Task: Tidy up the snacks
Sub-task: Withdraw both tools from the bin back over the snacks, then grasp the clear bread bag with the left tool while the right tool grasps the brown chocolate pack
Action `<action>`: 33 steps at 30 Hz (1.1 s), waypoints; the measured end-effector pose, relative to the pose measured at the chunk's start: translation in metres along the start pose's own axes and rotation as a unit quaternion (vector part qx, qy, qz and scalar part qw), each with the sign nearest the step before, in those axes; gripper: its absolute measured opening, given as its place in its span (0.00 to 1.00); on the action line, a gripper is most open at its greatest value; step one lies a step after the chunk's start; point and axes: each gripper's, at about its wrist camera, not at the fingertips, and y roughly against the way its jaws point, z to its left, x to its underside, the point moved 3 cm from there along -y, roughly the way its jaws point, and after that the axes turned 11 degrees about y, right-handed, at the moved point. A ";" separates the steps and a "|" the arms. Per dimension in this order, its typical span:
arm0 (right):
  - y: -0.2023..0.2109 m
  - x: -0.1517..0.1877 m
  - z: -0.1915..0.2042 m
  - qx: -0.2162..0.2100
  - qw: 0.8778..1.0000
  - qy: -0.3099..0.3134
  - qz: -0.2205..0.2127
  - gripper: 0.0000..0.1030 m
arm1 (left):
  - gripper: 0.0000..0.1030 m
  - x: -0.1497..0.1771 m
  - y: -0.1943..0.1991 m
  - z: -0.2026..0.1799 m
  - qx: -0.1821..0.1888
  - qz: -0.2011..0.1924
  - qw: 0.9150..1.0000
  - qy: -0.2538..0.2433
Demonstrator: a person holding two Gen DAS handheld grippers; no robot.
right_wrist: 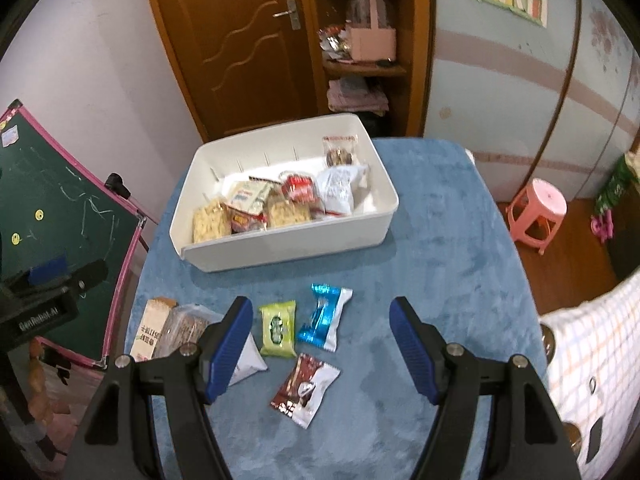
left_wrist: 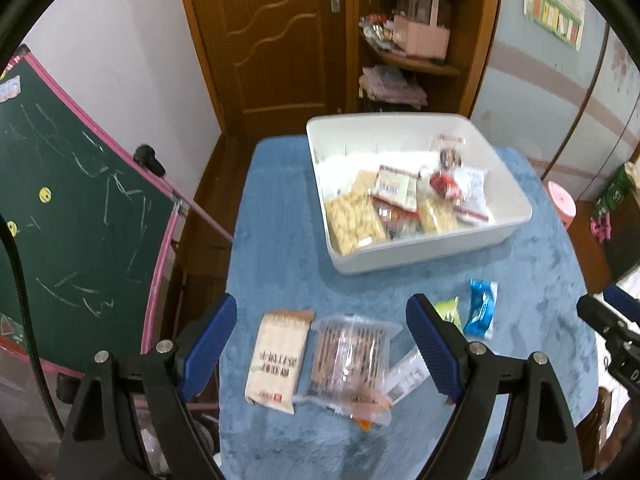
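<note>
A white bin (left_wrist: 432, 254) (right_wrist: 280, 248) holding several snack packs stands at the far side of a blue table. My left gripper (left_wrist: 320, 344) is open and empty above a beige cracker pack (left_wrist: 276, 364) and a clear biscuit pack (left_wrist: 348, 364). My right gripper (right_wrist: 320, 344) is open and empty above a green pack (right_wrist: 278, 328), a blue-and-white pack (right_wrist: 324, 316) and a red-and-white pack (right_wrist: 306, 388). The blue pack also shows in the left wrist view (left_wrist: 482, 308). A white pack (right_wrist: 246, 360) lies partly hidden behind my right gripper's left finger.
The blue cloth (right_wrist: 440, 260) covers the table. A green chalkboard (left_wrist: 72, 208) stands to the left. A wooden door (left_wrist: 272, 40) and shelf (left_wrist: 412, 60) are behind. A pink stool (right_wrist: 538, 210) stands at the right. A checked cloth (right_wrist: 592, 344) is at the near right.
</note>
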 end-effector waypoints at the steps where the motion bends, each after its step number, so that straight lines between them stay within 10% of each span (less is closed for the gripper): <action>1: -0.002 0.003 0.000 -0.002 1.000 -0.004 0.004 0.69 | 0.83 0.004 -0.004 0.000 -0.001 0.006 1.000 -0.002; 33: -0.136 0.105 0.010 -0.018 0.978 -0.102 0.181 0.69 | 0.83 0.076 -0.132 -0.012 0.038 0.206 0.977 -0.029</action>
